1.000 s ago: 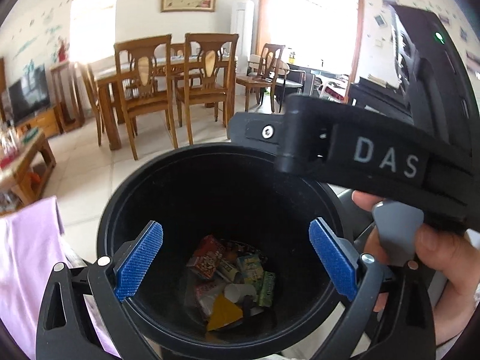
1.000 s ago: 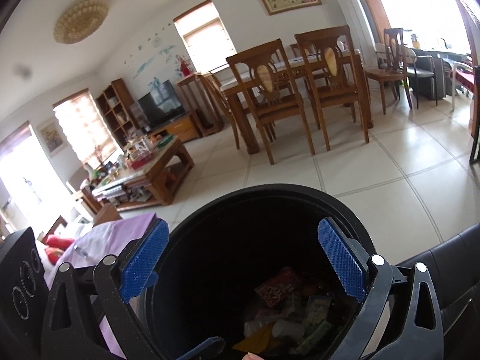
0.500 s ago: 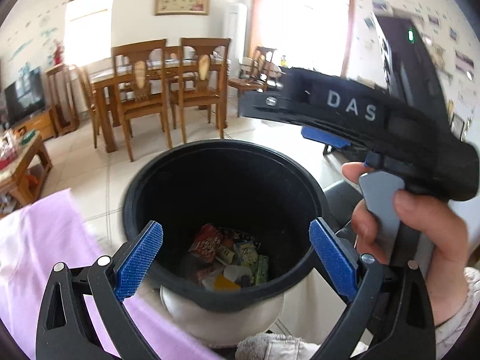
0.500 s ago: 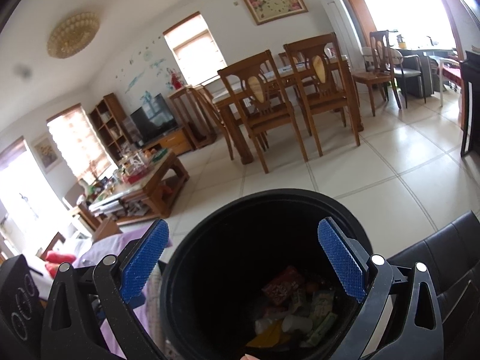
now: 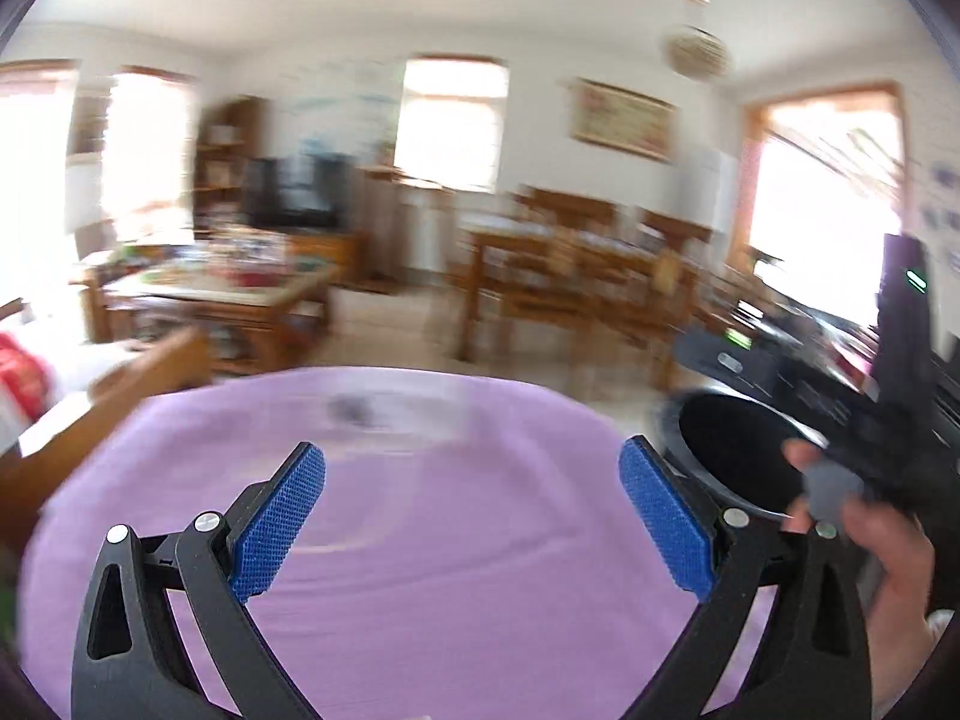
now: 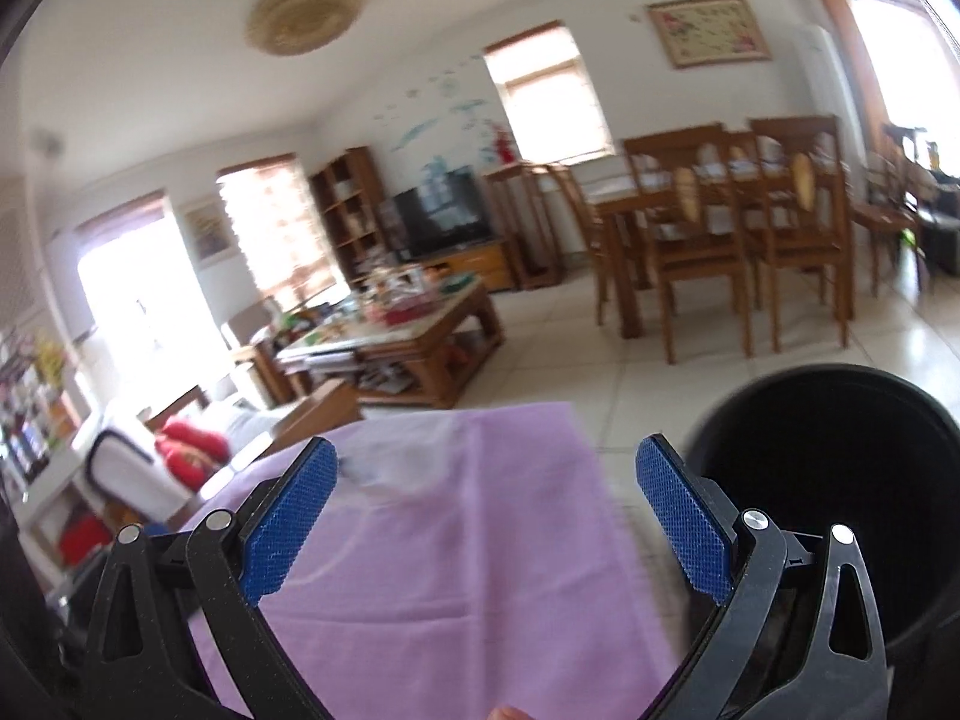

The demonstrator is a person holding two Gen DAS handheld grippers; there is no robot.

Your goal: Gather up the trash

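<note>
Both tools, left (image 5: 471,519) and right (image 6: 486,516), gape empty over purple cloth (image 5: 456,540) beside bin (image 6: 840,480), presumably seeking trash.

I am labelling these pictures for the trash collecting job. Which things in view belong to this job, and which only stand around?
Belong to the job:
- black bin
- left tongs, open
- right tongs, open
- purple cloth

Only around:
- coffee table
- dining chairs
- television
- bookshelf

Bin (image 6: 840,480) contents unseen; smudge (image 5: 351,408) perhaps trash
</note>
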